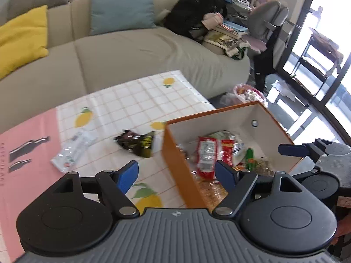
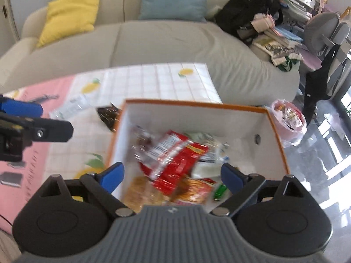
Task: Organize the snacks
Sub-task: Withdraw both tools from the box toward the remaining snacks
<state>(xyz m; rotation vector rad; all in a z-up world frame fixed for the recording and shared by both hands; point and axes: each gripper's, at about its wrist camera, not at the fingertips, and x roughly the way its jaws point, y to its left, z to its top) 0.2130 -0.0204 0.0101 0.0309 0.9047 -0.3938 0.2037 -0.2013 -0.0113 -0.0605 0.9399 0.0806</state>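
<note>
The right gripper [image 2: 172, 178] hangs over the orange box [image 2: 278, 131], jaws wide and empty, a red snack packet [image 2: 175, 157] lying in the box just beyond them. The left gripper [image 1: 176, 174] is also spread and empty, straddling the box's near wall; a dark snack packet [image 1: 137, 142] and a clear wrapper [image 1: 72, 149] lie on the tabletop [image 1: 140, 96] ahead of its left jaw.

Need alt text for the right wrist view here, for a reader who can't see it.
The open right gripper, holding nothing, hangs over an orange box where a red snack packet lies among other snacks. A dark packet and a clear wrapper lie on the lemon-print tablecloth; a beige sofa is behind.
</note>
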